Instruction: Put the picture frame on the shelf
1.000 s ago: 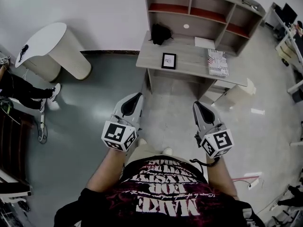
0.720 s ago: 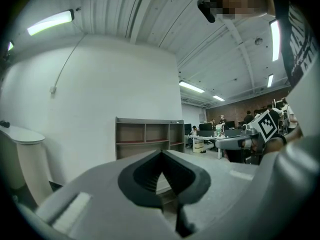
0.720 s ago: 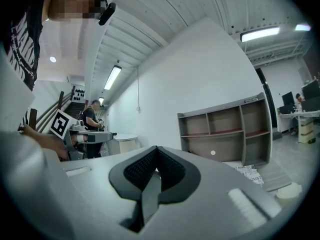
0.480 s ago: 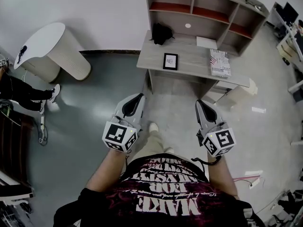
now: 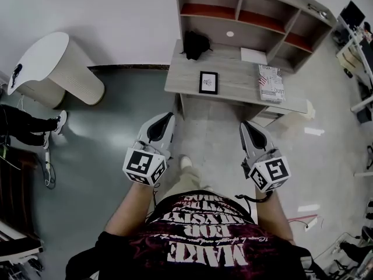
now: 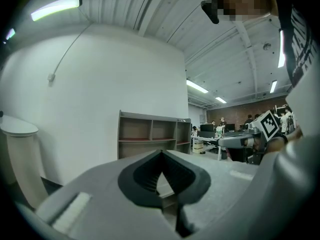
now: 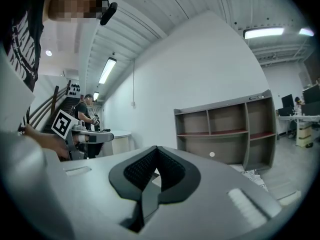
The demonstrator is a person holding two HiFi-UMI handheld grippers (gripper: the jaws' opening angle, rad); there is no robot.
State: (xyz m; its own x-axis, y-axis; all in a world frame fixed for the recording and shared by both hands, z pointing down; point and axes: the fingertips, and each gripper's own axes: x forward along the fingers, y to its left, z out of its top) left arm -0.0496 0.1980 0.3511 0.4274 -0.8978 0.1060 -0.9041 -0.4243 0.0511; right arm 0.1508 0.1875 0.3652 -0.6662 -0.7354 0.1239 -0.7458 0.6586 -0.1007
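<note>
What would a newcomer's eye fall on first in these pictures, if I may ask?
The left gripper and right gripper dominate the foreground of the head view, both with fingers shut and empty, pointing toward the furniture ahead. Beyond them stands a wooden desk with a small black picture frame on its top near the front edge. The open shelf rises along the desk's back.

Two tools: left tool (image 5: 166, 121), right tool (image 5: 247, 130). On the worktop (image 5: 233, 92): one picture frame (image 5: 208, 81), one black bag (image 5: 195, 43), one magazine (image 5: 269, 80), one white sheet (image 5: 253, 55), one small white disc (image 5: 230, 34). One shelf (image 5: 250, 17) at the worktop's back, with three upper compartments. One round white table (image 5: 44, 54) left of the worktop.
</note>
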